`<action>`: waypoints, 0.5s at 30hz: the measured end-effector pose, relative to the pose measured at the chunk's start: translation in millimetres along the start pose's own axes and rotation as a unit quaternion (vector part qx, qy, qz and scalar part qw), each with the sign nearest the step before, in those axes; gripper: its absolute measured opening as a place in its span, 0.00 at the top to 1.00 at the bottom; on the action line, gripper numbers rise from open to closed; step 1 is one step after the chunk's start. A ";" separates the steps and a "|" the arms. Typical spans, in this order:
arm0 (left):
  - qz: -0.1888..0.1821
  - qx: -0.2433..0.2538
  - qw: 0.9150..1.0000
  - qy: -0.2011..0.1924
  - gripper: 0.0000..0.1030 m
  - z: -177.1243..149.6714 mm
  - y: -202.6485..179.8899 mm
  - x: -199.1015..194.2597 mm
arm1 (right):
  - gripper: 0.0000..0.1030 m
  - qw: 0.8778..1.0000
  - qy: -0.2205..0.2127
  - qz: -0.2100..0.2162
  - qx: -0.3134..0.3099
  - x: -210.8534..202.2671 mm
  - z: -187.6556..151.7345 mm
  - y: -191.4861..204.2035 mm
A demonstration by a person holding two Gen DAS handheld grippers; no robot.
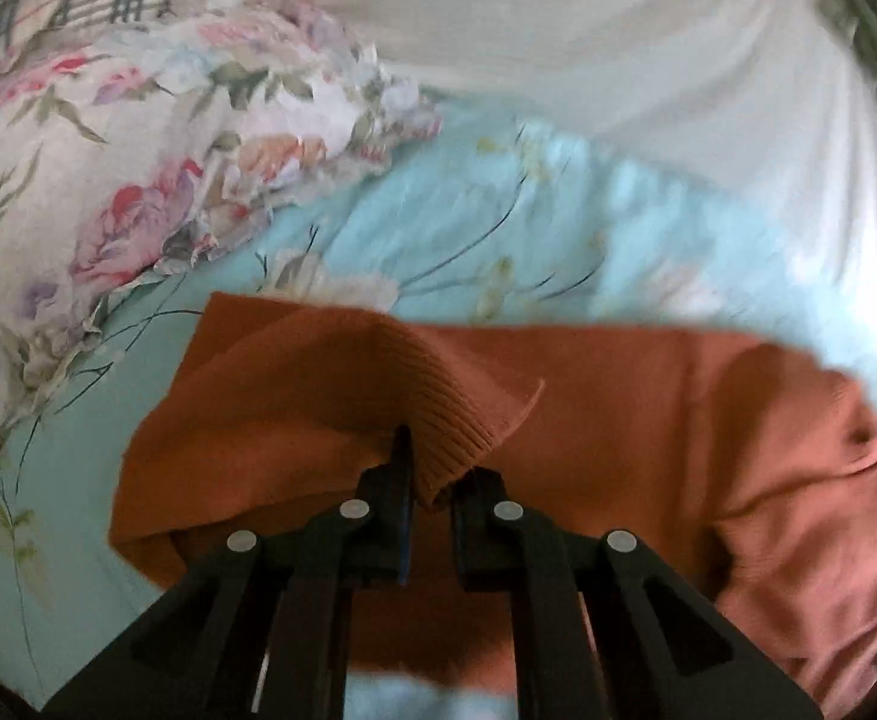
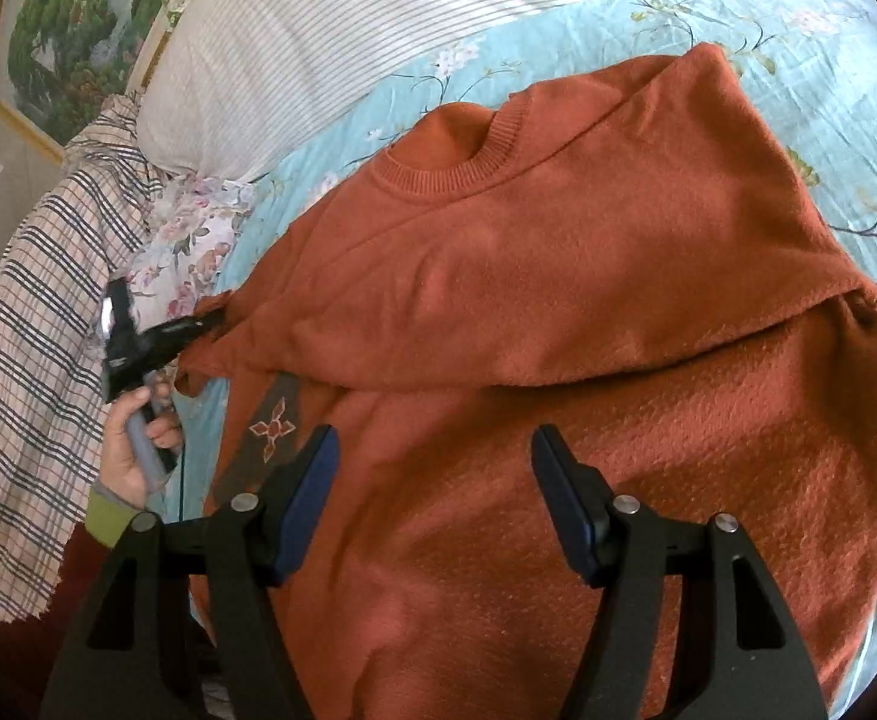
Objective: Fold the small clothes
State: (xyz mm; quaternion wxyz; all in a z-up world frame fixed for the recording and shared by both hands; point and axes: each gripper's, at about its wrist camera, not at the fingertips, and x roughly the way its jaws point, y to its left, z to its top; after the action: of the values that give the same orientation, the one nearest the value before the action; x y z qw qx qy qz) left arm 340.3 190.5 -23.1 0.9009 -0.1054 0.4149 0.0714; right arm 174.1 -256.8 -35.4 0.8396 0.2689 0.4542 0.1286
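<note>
Orange sweater [image 1: 588,396] cuff in clamped left tool [image 1: 432,480]; right tool [image 2: 435,480] agape.

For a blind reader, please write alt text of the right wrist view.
An orange sweater lies on a blue floral sheet, one sleeve folded across its chest. The open right gripper hovers above it; the left gripper pinches the cuff.

The left wrist view looks steeply down from close above the orange sweater [image 1: 618,420], at its ribbed cuff. The right wrist view sits farther back over the sweater's body – facing its collar. Both share the sweater – and the blue floral sheet [image 2: 708,18] beyond it.
</note>
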 end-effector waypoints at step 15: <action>-0.252 0.077 0.964 -0.024 0.92 -50.7 -209.0 -96.1 | 0.35 0.995 -0.091 -0.020 0.044 -66.0 -1.7 -39.4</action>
State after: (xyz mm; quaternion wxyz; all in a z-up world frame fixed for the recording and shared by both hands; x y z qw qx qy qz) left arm 286.3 -28.3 45.5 0.9048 -0.1352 0.3578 -0.1873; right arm 135.1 -319.0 -12.8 0.8674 0.3065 0.3863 0.0665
